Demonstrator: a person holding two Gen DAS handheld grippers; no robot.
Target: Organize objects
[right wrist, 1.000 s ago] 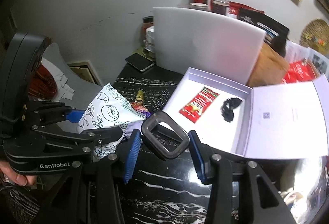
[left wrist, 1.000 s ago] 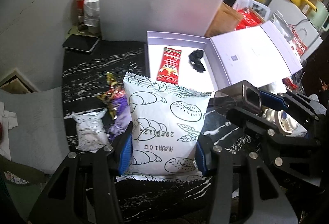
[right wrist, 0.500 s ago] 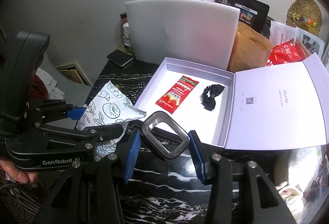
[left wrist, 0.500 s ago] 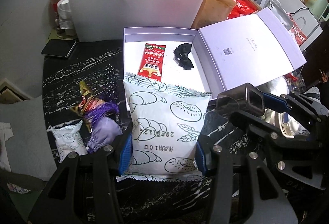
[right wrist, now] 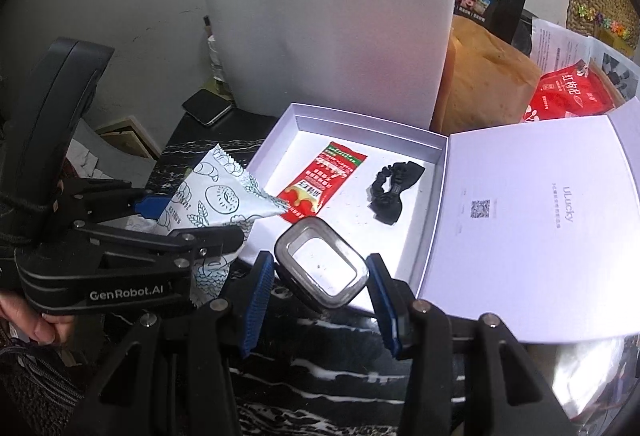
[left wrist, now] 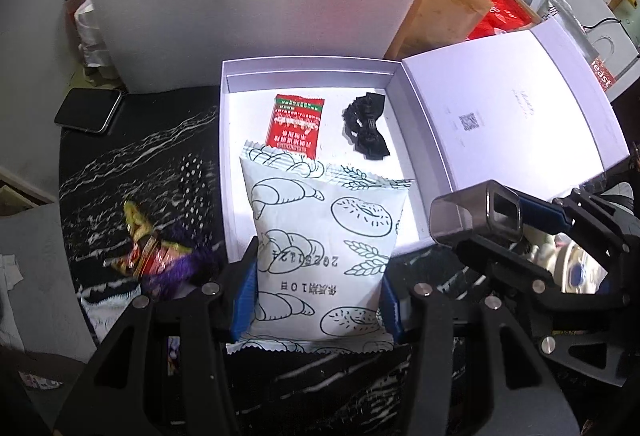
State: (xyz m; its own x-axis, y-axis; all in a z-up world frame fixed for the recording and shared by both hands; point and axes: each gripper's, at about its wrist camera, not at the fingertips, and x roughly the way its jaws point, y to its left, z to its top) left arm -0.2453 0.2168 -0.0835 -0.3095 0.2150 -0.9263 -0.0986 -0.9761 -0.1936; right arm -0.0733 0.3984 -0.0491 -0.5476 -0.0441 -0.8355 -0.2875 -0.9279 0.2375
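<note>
Clearly "ULucky" on box lid; "GenRobot.AI" on left gripper

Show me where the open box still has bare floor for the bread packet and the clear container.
In the white box, bare floor lies left of the red sachet and in front of the black scrunchie. The tabletop left of the box is crowded with candy wrappers.
</note>
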